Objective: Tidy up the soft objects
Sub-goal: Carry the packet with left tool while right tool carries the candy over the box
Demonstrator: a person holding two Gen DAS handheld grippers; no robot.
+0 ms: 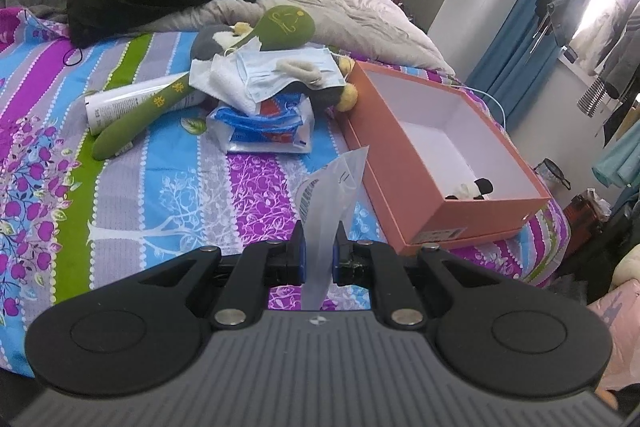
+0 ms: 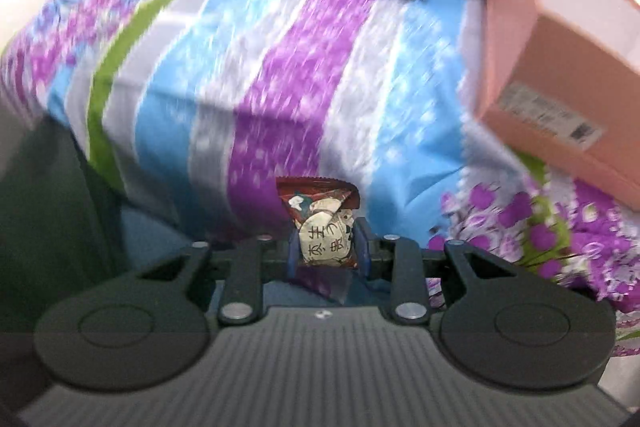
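Currently left gripper (image 1: 319,247) fingers pinch a translucent plastic sachet (image 1: 334,187); right gripper (image 2: 325,247) fingers clamp a crinkled red-and-cream snack packet (image 2: 324,223). Orange box (image 1: 400,179) at 2 o'clock.

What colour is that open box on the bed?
The box is salmon-orange outside, white inside; left wrist view.

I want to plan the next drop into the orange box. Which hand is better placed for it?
Probably the left. Its gripper grips a clear plastic bag just beside the open orange box. The right gripper holds a snack packet, with the box farther away.
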